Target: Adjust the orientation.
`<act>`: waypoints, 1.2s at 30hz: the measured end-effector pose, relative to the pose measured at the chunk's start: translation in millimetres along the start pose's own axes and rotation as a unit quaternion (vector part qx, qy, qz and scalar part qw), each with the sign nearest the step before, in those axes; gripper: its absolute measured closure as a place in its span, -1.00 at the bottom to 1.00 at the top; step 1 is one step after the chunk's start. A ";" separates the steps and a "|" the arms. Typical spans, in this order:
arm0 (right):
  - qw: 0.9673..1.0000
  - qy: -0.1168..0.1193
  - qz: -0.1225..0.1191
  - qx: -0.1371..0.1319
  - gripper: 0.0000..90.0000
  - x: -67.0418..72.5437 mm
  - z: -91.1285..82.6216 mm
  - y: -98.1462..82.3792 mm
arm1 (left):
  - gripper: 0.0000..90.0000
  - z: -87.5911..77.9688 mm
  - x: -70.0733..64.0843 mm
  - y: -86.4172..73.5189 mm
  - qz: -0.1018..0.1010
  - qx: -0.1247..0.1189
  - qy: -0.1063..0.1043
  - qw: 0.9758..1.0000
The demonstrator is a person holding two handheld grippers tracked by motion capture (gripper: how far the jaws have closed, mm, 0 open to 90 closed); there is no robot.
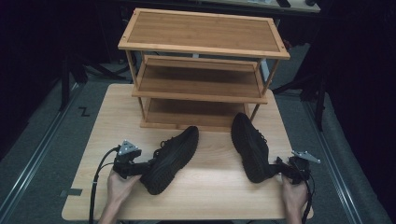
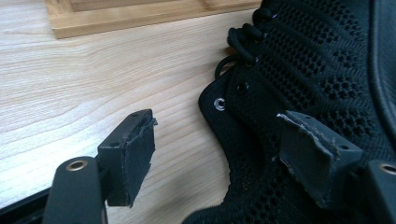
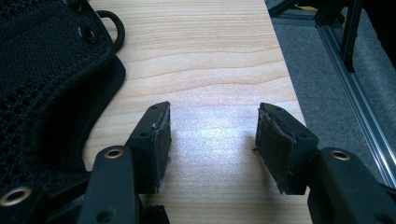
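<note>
On the wooden table [image 1: 107, 135], before the shoe rack [image 1: 201, 70], lie two black shoes. The left gripper [image 2: 219, 154] stands open at the left shoe [image 1: 170, 158] – one jaw outside its collar, so closing could miss. The right gripper [image 3: 212, 144] is open beside the right shoe [image 1: 250, 147].

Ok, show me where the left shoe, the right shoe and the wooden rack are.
left shoe [image 1: 172, 157], high view, on its mesh upper near the laces.
right shoe [image 1: 250, 143], high view, on the middle of its upper.
wooden rack [image 1: 201, 31], high view, on the bare top shelf.
</note>
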State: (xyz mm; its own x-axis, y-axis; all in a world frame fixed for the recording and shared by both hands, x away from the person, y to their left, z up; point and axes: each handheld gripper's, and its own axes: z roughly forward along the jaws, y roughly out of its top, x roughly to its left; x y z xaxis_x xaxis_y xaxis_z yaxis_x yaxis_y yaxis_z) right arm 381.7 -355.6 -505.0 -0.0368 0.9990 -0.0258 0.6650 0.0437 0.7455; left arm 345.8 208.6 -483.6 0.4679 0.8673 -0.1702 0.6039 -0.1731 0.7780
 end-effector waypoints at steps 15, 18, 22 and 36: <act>1.000 0.000 0.000 0.000 0.01 0.0 0.0 0.0 | -0.42 0.8 -11.4 6.0 0.013 -0.001 -0.019 1.000; 1.000 0.000 0.000 0.000 0.01 0.0 0.0 0.0 | -0.42 2.2 -13.7 7.3 0.014 0.000 -0.022 1.000; 1.000 0.000 -0.001 0.000 0.01 -0.1 0.1 0.0 | -0.43 3.1 -18.9 11.7 0.023 0.003 -0.025 0.999; 1.000 0.000 -0.001 0.000 0.01 -0.1 0.1 0.0 | -0.43 9.1 -35.3 22.8 0.039 0.006 -0.040 0.998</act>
State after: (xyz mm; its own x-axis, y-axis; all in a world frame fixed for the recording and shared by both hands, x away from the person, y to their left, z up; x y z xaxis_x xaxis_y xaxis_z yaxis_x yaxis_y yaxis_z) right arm 381.8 -355.7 -505.1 -0.0381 0.9989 -0.0267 0.6649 0.0453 0.7455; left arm 349.0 169.7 -465.4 0.5638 0.8109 -0.1570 0.5712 -0.2454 0.7833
